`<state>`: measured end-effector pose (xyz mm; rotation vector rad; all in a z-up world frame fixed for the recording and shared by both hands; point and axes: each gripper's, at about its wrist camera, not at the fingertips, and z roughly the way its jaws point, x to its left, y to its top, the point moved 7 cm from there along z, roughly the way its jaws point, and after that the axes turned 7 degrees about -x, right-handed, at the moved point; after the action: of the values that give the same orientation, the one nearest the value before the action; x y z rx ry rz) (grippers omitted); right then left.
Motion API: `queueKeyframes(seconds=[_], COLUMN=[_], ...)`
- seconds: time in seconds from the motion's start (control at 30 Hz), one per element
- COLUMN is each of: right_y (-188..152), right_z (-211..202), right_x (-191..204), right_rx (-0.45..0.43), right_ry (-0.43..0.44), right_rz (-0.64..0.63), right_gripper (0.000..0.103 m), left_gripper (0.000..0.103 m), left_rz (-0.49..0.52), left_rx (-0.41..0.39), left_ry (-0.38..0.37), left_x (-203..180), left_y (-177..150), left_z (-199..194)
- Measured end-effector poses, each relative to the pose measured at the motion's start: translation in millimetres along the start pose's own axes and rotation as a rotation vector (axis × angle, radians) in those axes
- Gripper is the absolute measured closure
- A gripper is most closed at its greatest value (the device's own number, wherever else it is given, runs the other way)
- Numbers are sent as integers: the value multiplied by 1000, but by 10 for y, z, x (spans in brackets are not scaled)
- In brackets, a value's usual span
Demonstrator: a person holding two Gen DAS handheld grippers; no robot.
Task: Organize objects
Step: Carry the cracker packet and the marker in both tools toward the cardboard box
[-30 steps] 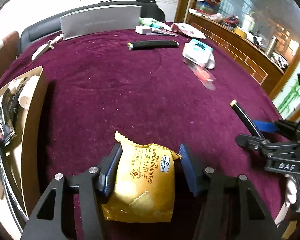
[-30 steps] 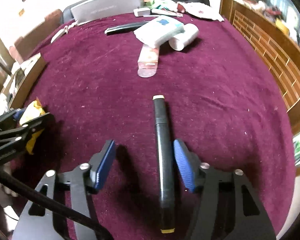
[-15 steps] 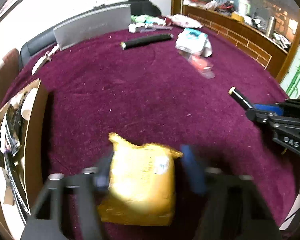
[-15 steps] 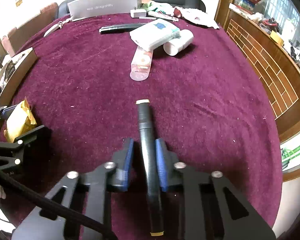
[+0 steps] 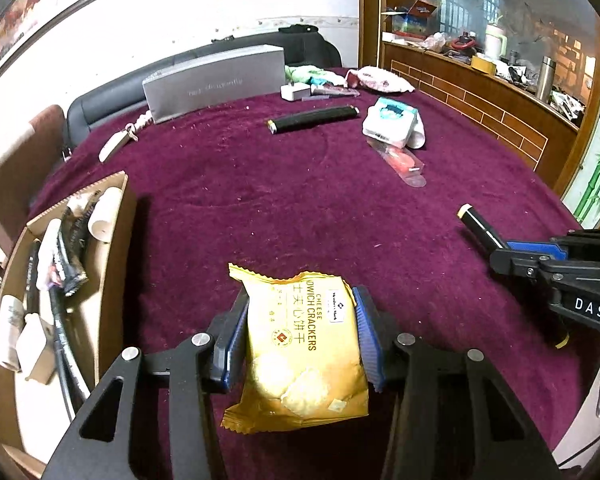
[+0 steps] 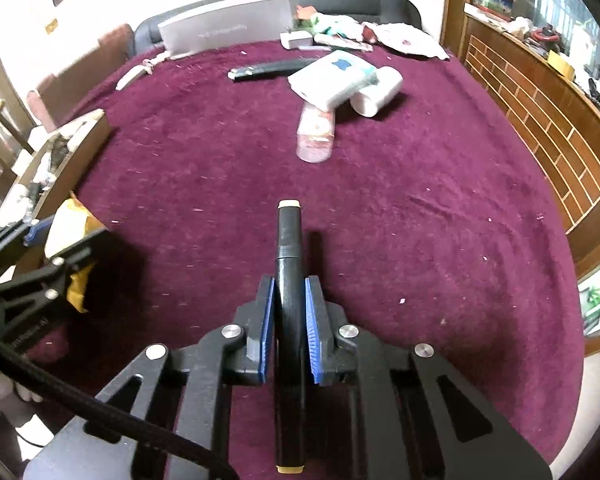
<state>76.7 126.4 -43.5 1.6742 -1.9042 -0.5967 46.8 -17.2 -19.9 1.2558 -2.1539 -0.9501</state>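
Both grippers loaded w/ 1 item each, so risks are mostly abt the carry. Left gripper (image 5: 300,332) has its jaws part-way in and they've just been closing further, blue pads pressing both sides of the yellow cheese cracker packet (image 5: 300,344), which looks lifted just off the maroon tablecloth (image 5: 300,208). Packet is soft, air-filled film: more squeeze could crush the crackers, too little and it could slide out, since most of the bag hangs below the pads. Right gripper (image 6: 288,312) has just snapped nearly fully shut on the black marker (image 6: 289,300), held lengthwise btwn the pads near mid-barrel, cream-capped tip pointing away; can't tell if it's off the cloth yet. Round smooth barrel could roll or pivot in the pads if tilted. Cardboard box (image 5: 116,240) at the table's left edge, already fairly full, is prob the drop spot; packet could catch its near wall or land on the clutter inside and spill. The 2 grippers are near each other, so crossing paths to the box may clash.
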Motion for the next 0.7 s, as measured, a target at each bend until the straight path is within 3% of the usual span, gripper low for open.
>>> queueKeyframes(seconds=[0.7], right_y=[69], right_z=[-346], right_x=[610], right_rx=[-57], right_ry=[115], right_rz=[-61], right_gripper=[90], left_gripper=[61], left_rz=[-80], left_rx=[-90], left_ry=[65], left_x=[423], left_y=[36], left_z=[-493])
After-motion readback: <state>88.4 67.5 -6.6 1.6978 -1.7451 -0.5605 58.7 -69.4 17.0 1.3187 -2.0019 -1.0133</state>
